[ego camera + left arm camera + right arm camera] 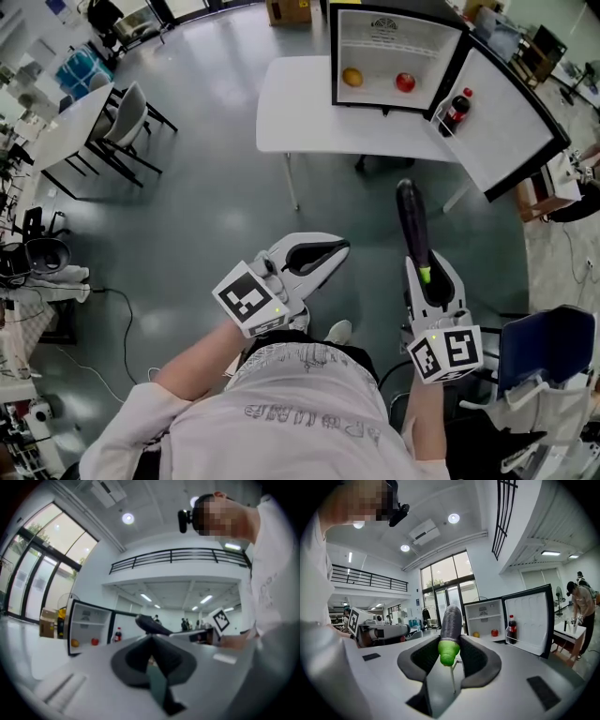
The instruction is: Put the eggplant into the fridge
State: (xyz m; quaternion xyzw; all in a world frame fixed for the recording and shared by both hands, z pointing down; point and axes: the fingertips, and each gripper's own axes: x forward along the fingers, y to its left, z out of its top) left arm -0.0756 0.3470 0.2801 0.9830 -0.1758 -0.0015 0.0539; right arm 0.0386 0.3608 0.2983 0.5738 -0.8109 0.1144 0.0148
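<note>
A long dark purple eggplant (411, 220) with a green stem end (449, 651) sticks out forward from my right gripper (429, 272), whose jaws are shut on that end. In the right gripper view the eggplant (451, 618) points toward the open small fridge (485, 616). The fridge (389, 21) stands on a white table (300, 108), its door (511, 127) swung out to the right. My left gripper (339, 247) hovers beside the right one, shut with nothing in it, and in its own view the pads (161, 656) meet at the front.
Inside the fridge lie an orange fruit (352, 77) and a red one (405, 82). A cola bottle (457, 111) stands in the door shelf. Chairs (127, 117) and a table stand at left, a blue chair (548, 342) close at right. Grey floor lies between me and the table.
</note>
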